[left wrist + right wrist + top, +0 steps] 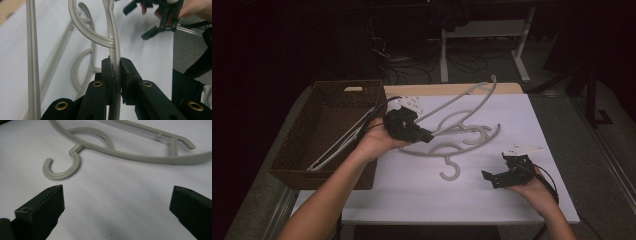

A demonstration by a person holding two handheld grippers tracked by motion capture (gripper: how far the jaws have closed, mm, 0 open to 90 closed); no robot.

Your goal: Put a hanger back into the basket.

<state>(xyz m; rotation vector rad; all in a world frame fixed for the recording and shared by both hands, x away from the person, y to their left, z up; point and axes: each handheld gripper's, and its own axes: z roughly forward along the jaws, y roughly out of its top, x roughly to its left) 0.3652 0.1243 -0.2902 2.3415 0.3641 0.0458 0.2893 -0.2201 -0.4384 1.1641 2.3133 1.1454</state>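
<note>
Left gripper (428, 135) clamping the raised grey hanger (462, 102) by its thin bar, jaws pressed tight on both sides of the plastic in the left gripper view (115, 75). Right gripper (488, 176) hovering low near the table's front right, jaws spread wide, nothing between them (112, 205).

Surface: white sheet (422, 185) covering the tabletop, smooth and matte; strip of pale wood (447, 89) showing at the far edge. Room behind lying dark; white desk legs (444, 60) and loose cables (412, 70) on a grey floor.

Materials: hangers in light grey moulded plastic, ribbed along the arms, curved shoulders, rounded open hooks. Dark brown woven basket (327, 107) sitting at the table's left, rectangular, with a cut handle slot in its far wall; another pale hanger (337, 147) leaning inside it, one end over the near rim.

Positions: held hanger tilting up and away from the left gripper toward the far edge, lifted off the sheet at its far end. Second grey hanger (432, 151) lying flat on the sheet just beneath and right of the left gripper, hook (450, 170) pointing toward the person. Same hook lying ahead and left of the right gripper's jaws in the right gripper view (62, 167), apart from them, not touching.
</note>
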